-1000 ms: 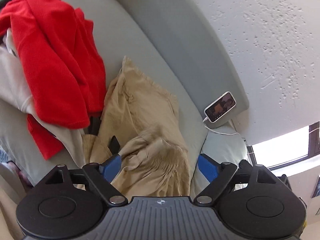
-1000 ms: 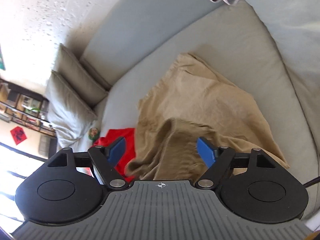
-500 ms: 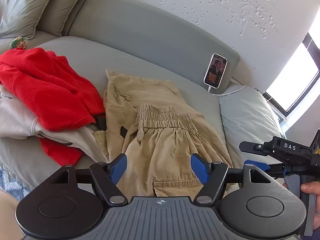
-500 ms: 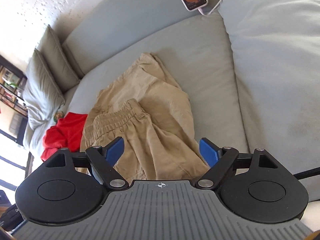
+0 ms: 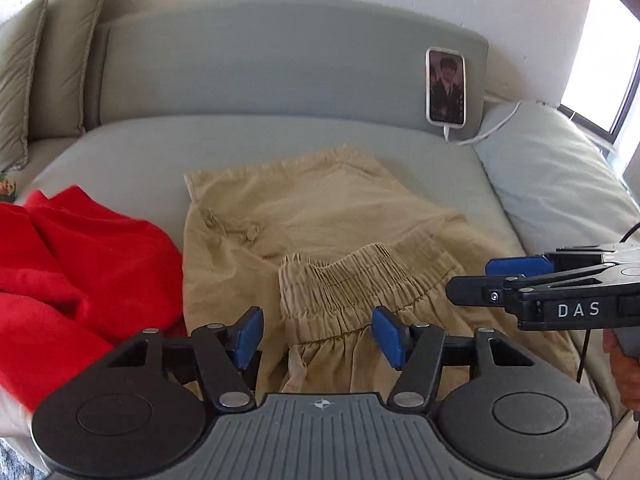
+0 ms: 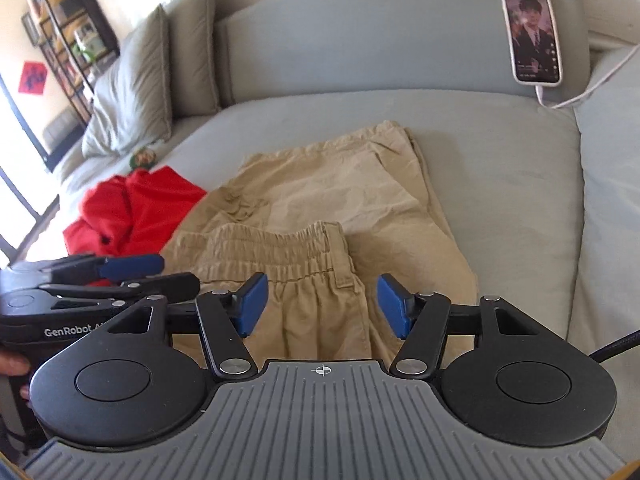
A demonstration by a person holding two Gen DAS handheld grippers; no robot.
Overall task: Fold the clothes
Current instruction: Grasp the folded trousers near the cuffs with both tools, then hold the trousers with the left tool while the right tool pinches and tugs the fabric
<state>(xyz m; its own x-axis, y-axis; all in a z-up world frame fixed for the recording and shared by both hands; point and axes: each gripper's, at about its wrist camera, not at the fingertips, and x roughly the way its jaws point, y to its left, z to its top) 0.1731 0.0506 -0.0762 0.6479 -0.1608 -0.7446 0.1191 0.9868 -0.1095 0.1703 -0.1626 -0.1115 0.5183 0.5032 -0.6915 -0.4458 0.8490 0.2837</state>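
Nearest in the left wrist view, the left tongs (image 5: 317,334) are seen about half open and closing, their blue pads standing clear on either side of the gathered waistband, with nothing gripped. In the right wrist view the right tongs (image 6: 320,306) are likewise held partly open and closing over the right end of the same waistband, the pads apart from the cloth. The tan shorts (image 5: 320,232) are laid on the grey sofa seat (image 5: 132,152), the elastic waistband end folded back towards the near edge over the rest of the garment. Just to the left of the shorts, a red garment (image 5: 80,264) is heaped, touching their left edge. Further back, a phone (image 5: 445,86) with a lit screen is propped upright against the sofa backrest (image 5: 260,64) on the right, and a white cable (image 5: 492,128) is run from its lower end. At the far left, olive cushions (image 6: 136,88) are stood against the wall.
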